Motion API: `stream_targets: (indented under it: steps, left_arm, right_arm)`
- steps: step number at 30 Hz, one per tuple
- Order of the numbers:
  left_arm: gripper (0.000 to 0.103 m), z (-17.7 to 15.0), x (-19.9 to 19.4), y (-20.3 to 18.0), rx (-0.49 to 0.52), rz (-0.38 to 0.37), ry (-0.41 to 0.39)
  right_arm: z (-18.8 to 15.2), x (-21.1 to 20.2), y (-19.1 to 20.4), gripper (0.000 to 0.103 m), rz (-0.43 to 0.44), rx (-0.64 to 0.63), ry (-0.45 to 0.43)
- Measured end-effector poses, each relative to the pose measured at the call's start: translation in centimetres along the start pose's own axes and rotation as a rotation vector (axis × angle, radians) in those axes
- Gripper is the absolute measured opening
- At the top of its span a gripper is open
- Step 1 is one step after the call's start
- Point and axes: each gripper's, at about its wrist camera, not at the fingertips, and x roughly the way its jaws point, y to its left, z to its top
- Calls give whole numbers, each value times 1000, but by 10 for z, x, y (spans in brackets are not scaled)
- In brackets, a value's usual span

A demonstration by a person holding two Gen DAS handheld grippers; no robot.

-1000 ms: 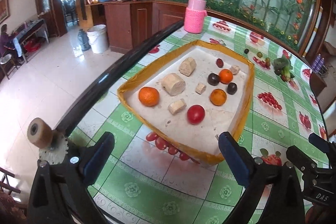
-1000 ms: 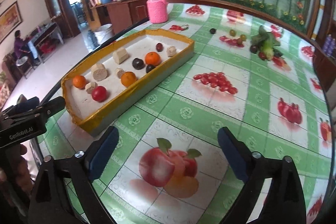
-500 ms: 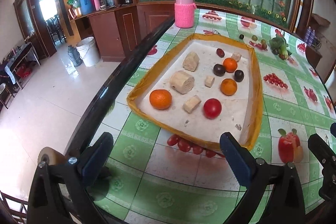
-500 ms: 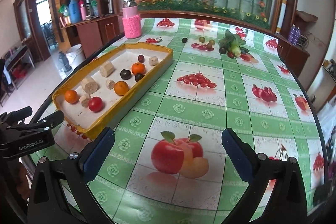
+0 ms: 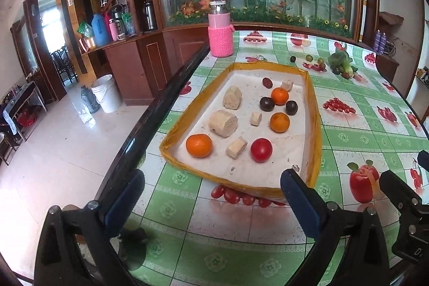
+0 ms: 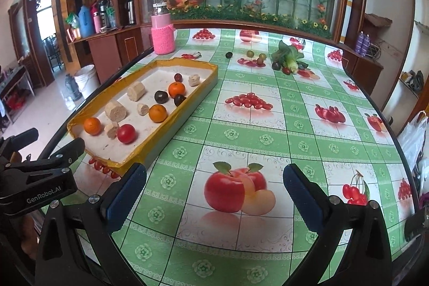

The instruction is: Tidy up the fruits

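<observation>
On the left wrist view my left claw point(image 5: 211, 197) gapes wide and empty just short of the tray point(image 5: 316, 125); oranges, a tomato point(image 5: 261, 149) and dark plums lie inside it. A second ago the tray sat lower and tilted. The right wrist view alone shows the counter point(image 6: 268, 138) right of the tray, loose fruit point(image 6: 257, 58) far off, my right claw point(image 6: 214, 196) wide, empty; small pieces blur.

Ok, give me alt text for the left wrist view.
A yellow-rimmed tray on a green fruit-print tablecloth holds three oranges, a red tomato, dark plums and beige chunks. The left tongs stand open and empty before it.
</observation>
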Motion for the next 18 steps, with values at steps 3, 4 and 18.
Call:
stream_targets:
  steps: [3, 4, 18]
  left_arm:
    - [102, 0, -3, 3, -23, -29, -5]
    - [102, 1, -3, 3, -28, -35, -7]
    - [102, 1, -6, -4, -41, -91, -6]
  right_arm:
    - [-1, 1, -4, 103, -3, 13, 9]
    - [-2, 2, -5, 103, -5, 14, 12]
    - [-6, 0, -13, 103, -9, 12, 25]
